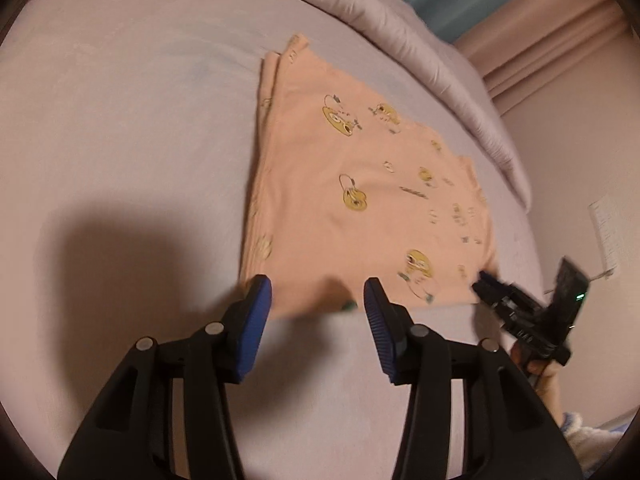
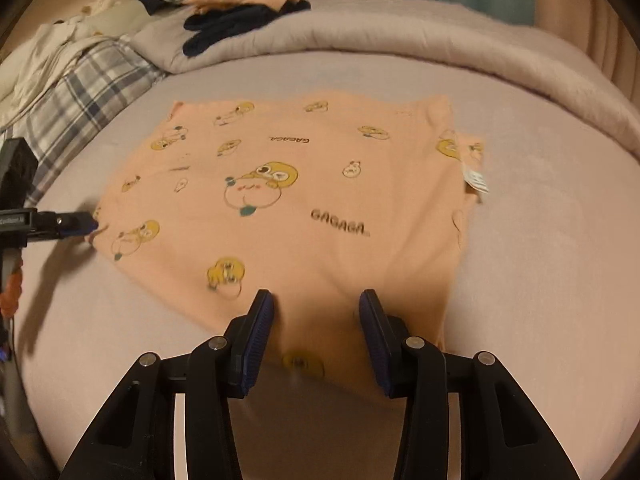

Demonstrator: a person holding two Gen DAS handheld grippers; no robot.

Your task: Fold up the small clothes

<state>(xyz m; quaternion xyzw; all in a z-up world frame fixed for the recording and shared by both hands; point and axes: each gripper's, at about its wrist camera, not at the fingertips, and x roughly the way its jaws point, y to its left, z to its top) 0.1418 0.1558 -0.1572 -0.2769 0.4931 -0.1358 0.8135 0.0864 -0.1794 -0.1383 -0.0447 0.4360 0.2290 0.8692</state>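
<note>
A peach garment [image 1: 360,200] printed with yellow cartoon ducks lies flat and partly folded on the lilac bed sheet [image 1: 120,120]. It also shows in the right wrist view [image 2: 320,208], with "GAGAGA" lettering and a white tag on its right edge. My left gripper [image 1: 318,290] is open, its fingertips at the garment's near edge. My right gripper [image 2: 316,304] is open, its fingertips over another edge of the garment. The right gripper shows in the left wrist view [image 1: 486,280] at the garment's corner. The left gripper shows in the right wrist view [image 2: 86,226] at the left corner.
A rolled lilac duvet [image 2: 440,48] runs along the far side of the bed. A pile of peach and dark clothes [image 2: 244,8] sits on it. A plaid cloth [image 2: 80,92] and pale bedding lie at the left. Curtains [image 1: 540,40] hang behind.
</note>
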